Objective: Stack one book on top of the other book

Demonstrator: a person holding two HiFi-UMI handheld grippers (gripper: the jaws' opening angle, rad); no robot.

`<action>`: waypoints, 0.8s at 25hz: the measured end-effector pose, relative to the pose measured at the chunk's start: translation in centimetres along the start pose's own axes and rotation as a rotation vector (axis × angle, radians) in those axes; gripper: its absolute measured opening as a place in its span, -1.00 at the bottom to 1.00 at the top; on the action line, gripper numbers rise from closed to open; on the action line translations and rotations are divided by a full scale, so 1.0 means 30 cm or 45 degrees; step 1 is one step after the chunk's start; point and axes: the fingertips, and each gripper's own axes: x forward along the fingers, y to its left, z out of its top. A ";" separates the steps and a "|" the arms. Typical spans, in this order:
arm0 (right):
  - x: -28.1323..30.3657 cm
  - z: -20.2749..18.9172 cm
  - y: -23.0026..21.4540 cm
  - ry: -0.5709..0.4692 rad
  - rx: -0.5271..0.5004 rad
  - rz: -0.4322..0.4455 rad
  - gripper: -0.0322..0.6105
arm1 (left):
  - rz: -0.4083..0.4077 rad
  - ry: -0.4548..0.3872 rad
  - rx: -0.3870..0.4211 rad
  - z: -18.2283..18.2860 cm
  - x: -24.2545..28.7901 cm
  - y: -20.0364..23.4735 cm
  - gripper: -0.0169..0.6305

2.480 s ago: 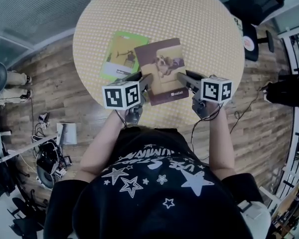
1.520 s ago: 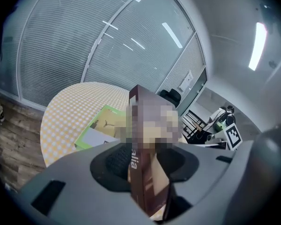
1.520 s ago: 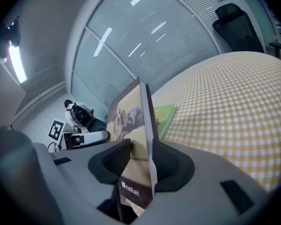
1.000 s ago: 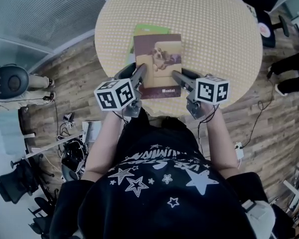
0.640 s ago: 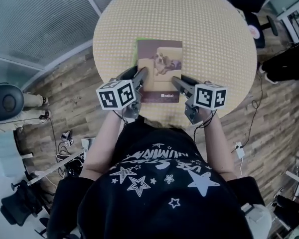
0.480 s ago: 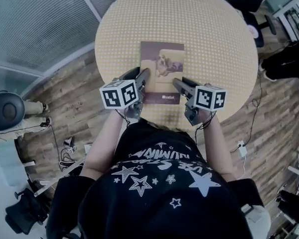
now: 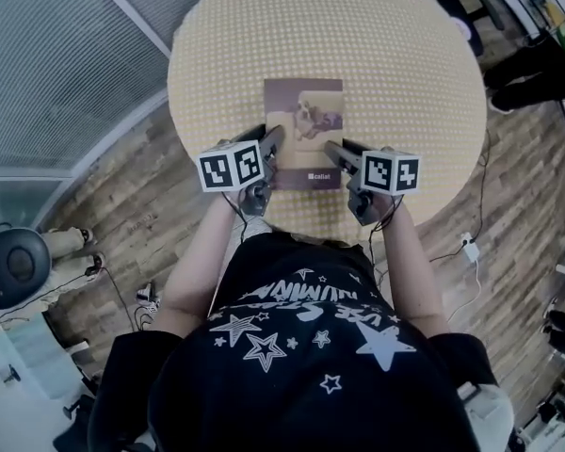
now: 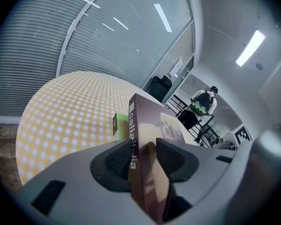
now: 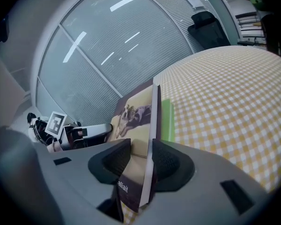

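- left gripper [image 7: 271,145]: sits at the near-left corner of the brown book [image 7: 303,132]. Its fingers [image 8: 113,159] pinch that corner, one pad on each face w/ the spine edge running btw them. Neither spread nor pressed together.
- brown book: mid worktop [image 7: 386,55], a bit toward the near side, dog cover up. Held at both near corners, far end pointing away from the person.
- green book [image 8: 116,123]: flat on the worktop, directly under the brown one. Head view shows no green at all, so it's covered from above. Left gripper view shows a green corner poking out below the spine. Right gripper view shows a green strip along the brown book's right edge.
- right gripper [image 7: 335,152]: at the near-right corner. Its fingers [image 9: 167,163] clamp the page edge just beside the cover lettering, pads on both faces. A firm pinch, same as on the left.
- Done so far, as I judge it: top bk carried over and lined up w/ the bottom one, edges approx matched.
- Can't tell if the brown book already rests on the green one. The near end looks slightly lifted in the grip.
- Left to do: lower the near end flat, part both pairs of fingers, pull back toward the near side w/o dragging the top bk off line.
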 end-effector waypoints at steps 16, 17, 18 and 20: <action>0.046 -0.009 -0.071 -0.020 -0.009 -0.075 -0.43 | -0.006 0.093 -0.001 -0.063 0.069 0.046 -0.43; 0.046 -0.008 -0.071 -0.022 -0.012 -0.076 -0.43 | -0.005 0.092 -0.001 -0.064 0.071 0.048 -0.43; 0.047 -0.007 -0.071 -0.026 -0.015 -0.076 -0.43 | -0.006 0.089 0.001 -0.065 0.071 0.049 -0.43; 0.047 -0.008 -0.068 -0.038 -0.016 -0.074 -0.43 | -0.010 0.080 0.016 -0.065 0.070 0.051 -0.43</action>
